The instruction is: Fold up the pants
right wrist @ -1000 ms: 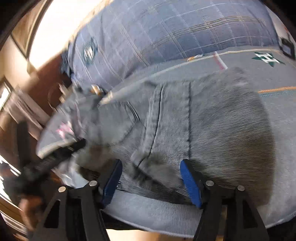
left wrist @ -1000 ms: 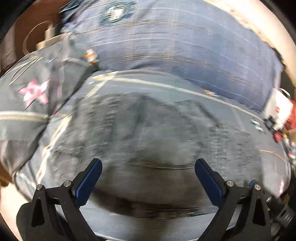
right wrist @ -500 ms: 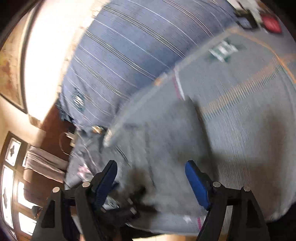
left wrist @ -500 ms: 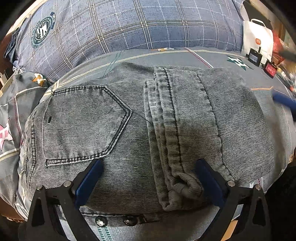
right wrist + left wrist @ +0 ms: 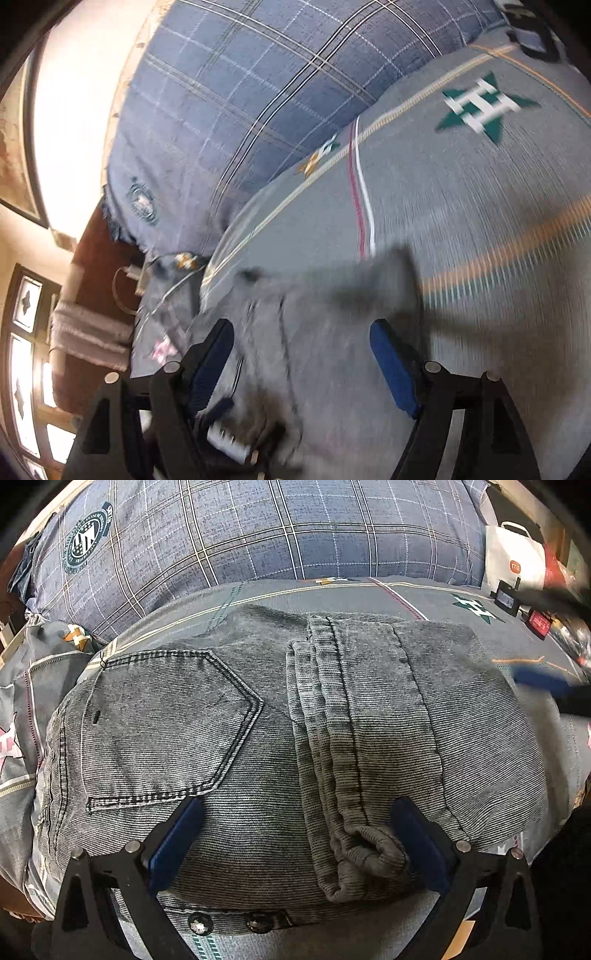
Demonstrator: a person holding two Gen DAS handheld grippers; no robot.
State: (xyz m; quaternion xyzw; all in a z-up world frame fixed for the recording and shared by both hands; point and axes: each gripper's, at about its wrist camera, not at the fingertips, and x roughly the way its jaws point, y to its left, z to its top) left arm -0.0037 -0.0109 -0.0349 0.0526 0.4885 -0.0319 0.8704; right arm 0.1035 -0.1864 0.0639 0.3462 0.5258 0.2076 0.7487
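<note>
Since a second ago the right gripper (image 5: 303, 362) has swung off the folded grey corduroy pants (image 5: 295, 738) toward the bare grey bedsheet with star emblems (image 5: 461, 206), while the left gripper (image 5: 291, 845) has settled from a blurred sweep into a sharp, steady view of the bundle.

From the left wrist, the pants lie folded into a compact bundle on the sheet, just in front of the blue plaid pillow (image 5: 258, 531). The bundle's long axis runs left to right; the waistband with two metal buttons (image 5: 229, 923) lies along the near edge, the back pocket (image 5: 162, 727) sits left, and the stacked leg hems run front to back across the middle. The left gripper's blue-padded jaws stand wide apart over the near edge, gripping nothing, though whether the pads touch the cloth I cannot tell.

From the right wrist, blurred, the pants show only as a grey smear at lower centre. Its jaws are spread wide and hold nothing.

A white paper bag (image 5: 517, 557) stands at far right.
</note>
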